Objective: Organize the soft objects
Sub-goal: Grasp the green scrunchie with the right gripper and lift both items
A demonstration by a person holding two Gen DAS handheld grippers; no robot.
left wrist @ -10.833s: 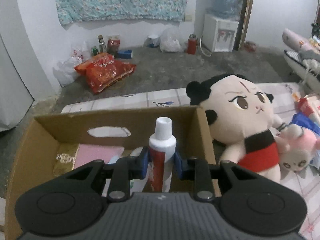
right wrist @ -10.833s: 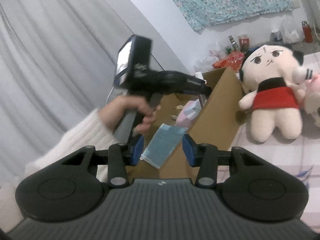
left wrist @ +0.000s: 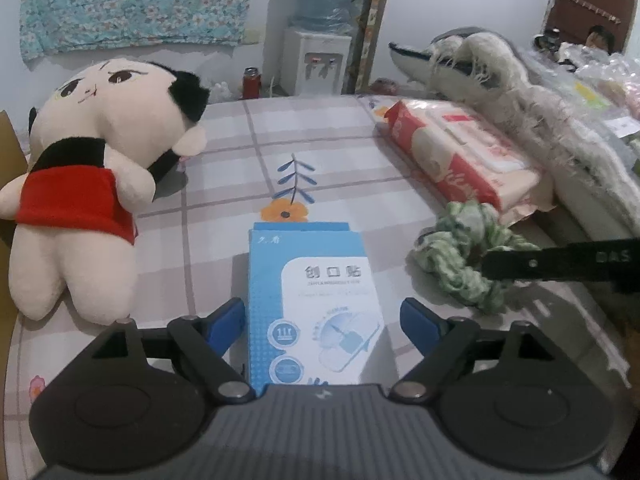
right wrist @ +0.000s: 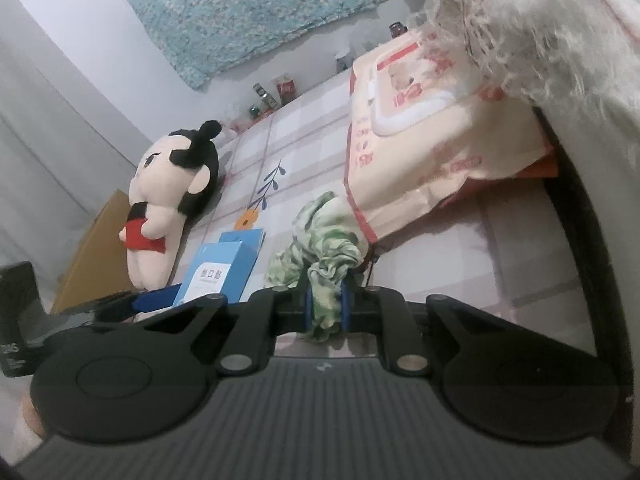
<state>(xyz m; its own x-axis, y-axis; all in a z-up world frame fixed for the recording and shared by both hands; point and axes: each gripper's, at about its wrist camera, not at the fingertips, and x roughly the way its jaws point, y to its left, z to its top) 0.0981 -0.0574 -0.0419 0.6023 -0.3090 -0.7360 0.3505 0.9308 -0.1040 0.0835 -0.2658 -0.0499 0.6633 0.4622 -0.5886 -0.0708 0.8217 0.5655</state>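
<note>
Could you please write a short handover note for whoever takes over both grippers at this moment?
Right gripper: jaws closing on the green scrunchie, which lies on the bedsheet beside the wipes pack; not lifted yet.
Left gripper: opening, pads either side of the blue box, not pressing it.
Doll lies by the cardboard box.
Left to do: probably lift the scrunchie and put it away, then the doll and the rest.

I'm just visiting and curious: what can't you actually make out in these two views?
- Blue box: small print blurred, left wrist view.
- Green scrunchie: lower part hidden by right gripper, whose jaws are closing on it.
- Cardboard box: cut off by left edge.
- Left gripper: open.
</note>
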